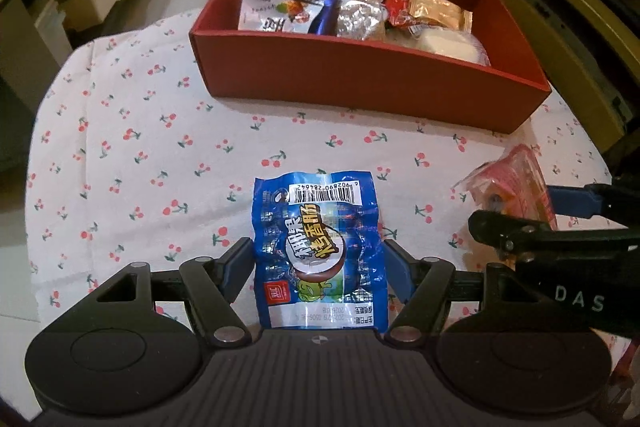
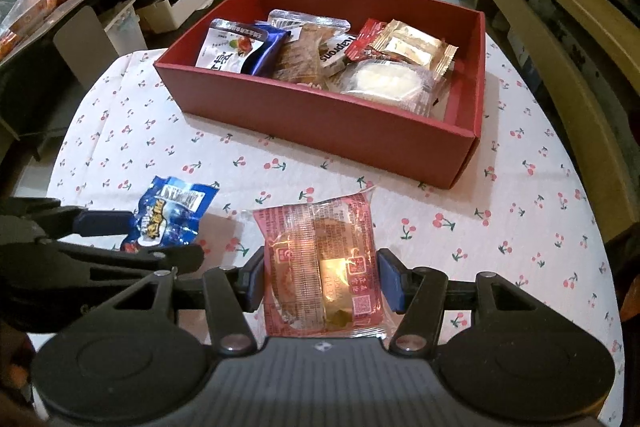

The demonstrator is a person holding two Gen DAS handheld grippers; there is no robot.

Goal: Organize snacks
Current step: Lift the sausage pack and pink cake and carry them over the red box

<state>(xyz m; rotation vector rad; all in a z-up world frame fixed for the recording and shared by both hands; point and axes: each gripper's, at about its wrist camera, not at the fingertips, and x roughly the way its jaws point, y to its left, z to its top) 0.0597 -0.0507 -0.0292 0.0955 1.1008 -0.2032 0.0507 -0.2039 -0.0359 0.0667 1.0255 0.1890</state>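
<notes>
With each hand-held gripper closed on a packet, the left hand-held gripper (image 1: 318, 259) on the blue sausage packet (image 1: 318, 251) and the right hand-held gripper (image 2: 320, 279) on the red pastry packet (image 2: 320, 267), both were best lifted clear of the desk (image 1: 140, 147) and carried toward the red box (image 1: 360, 83) at twelve o'clock.

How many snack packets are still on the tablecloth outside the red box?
2. The blue packet lies between the left gripper's fingers; the red packet lies between the right gripper's fingers. Others sit inside the red box.

Both views are evenly lit indoors and sharp at centre. Glare marks the red packet (image 2: 320, 267). Fisheye bending and dark vignetting affect the frame corners.
</notes>
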